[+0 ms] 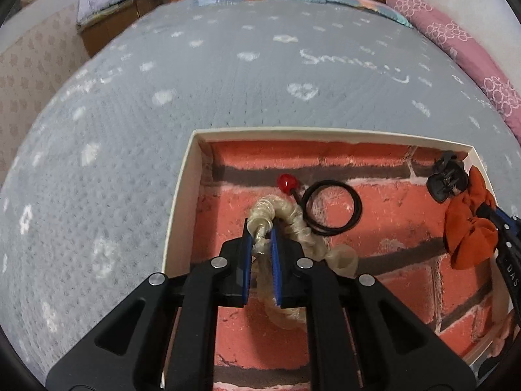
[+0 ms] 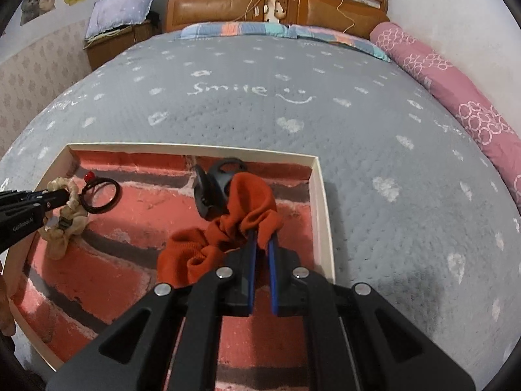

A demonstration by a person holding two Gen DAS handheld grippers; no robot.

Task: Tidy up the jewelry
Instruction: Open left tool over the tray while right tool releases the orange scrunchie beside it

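A shallow white box (image 1: 182, 195) lined with a red brick pattern lies on the bed. Over its left part, my left gripper (image 1: 260, 229) is shut on a cream scrunchie (image 1: 293, 215) that hangs from the blue pads. Just beyond the scrunchie lies a black hair tie (image 1: 353, 195) with a red bead (image 1: 286, 182). My right gripper (image 2: 262, 234) is shut on an orange scrunchie (image 2: 250, 202) over the box's right side, close to the rim (image 2: 322, 211). A black claw clip (image 2: 211, 192) rests in the far right corner, touching the orange fabric. The right wrist view also shows the left gripper (image 2: 65, 194) with the cream scrunchie (image 2: 62, 241).
The box sits on a grey bedspread (image 2: 325, 114) printed with white hearts and "Smile". A rolled pink blanket (image 2: 456, 97) runs along the right edge. A wooden headboard (image 2: 276, 3) and a nightstand with a pillow (image 2: 120, 16) stand at the far end.
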